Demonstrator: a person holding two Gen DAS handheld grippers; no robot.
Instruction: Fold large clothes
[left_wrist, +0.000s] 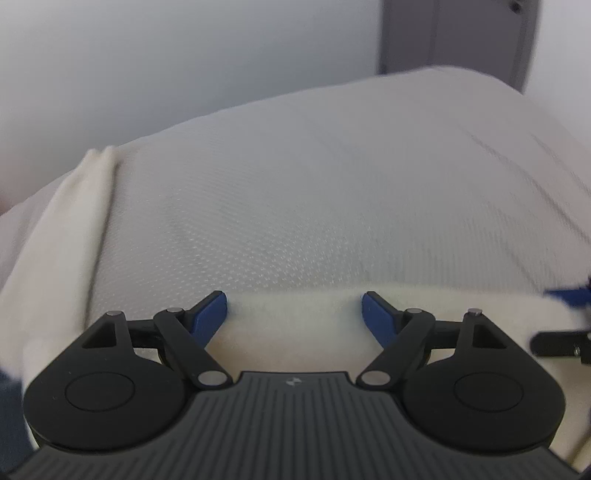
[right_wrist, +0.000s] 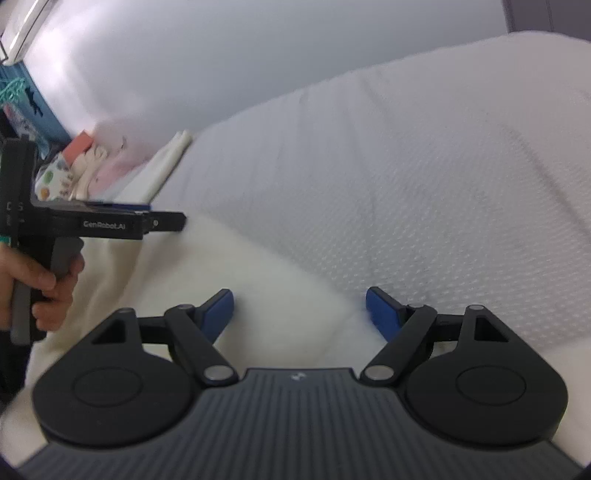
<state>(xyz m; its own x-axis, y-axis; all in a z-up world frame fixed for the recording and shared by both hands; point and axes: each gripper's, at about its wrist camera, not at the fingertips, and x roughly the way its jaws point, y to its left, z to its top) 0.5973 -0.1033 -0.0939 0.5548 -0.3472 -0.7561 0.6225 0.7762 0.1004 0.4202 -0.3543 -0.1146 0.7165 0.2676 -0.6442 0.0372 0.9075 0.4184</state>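
Where the cream fleece garment (left_wrist: 295, 332) lies along the near side of the bed, its fuzzy far edge runs straight across just ahead of both tools, and a long strip of it trails off toward ten o'clock along the bed's left side (left_wrist: 70, 229). Everything beyond that edge, from eleven round to two o'clock, is bare textured mattress cover (left_wrist: 314, 192), a broad open stretch reaching to the pale wall.

The left gripper (left_wrist: 294, 314) hangs over the fleece with its blue fingers (left_wrist: 208, 314) spread wide, cloth showing between them but neither pad pressing on it. The right gripper (right_wrist: 300, 314) is likewise spread wide, its left pad over the fleece and its right pad at the garment's edge, where fleece meets mattress cover; nothing is pinched.

In the right wrist view, at nine o'clock, a hand (right_wrist: 40, 280) grips the handle of the other tool. Behind it, at ten o'clock, folded laundry (right_wrist: 85, 162) sits piled off the bed's far corner.
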